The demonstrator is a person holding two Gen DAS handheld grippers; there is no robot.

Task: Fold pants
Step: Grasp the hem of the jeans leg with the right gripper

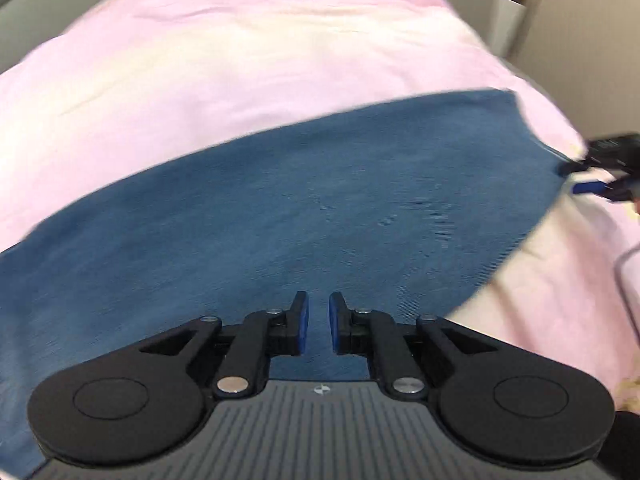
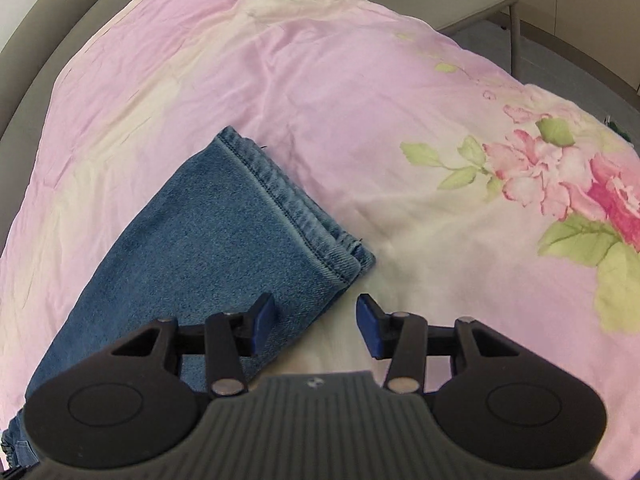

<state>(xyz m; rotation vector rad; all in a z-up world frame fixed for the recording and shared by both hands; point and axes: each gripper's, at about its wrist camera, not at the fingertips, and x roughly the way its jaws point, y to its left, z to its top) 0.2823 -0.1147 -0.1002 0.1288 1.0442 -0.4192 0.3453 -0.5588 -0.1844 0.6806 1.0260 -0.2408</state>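
Left wrist: we see jeans (image 1: 280, 208) spread across a pink quilt (image 1: 200, 48), blurred.
Left gripper (image 1: 319, 326): jaws nearly together, a slim gap, nothing pinched; denim below.
Right gripper (image 2: 316, 322): jaws apart, empty, straddling the leg's edge.
Jeans place: we put the hem (image 2: 288, 204) at 11 o'clock of the right gripper.
Flower print (image 2: 568, 176): 2 o'clock.

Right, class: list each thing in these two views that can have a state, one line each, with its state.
jeans: lying flat on the bedspread, legs stacked, hems together.
bedspread: spread out, lightly wrinkled.
left gripper: nearly shut over the denim; the small gap between its pads looks empty.
right gripper: open, holding nothing, straddling the jeans' edge near the hem.
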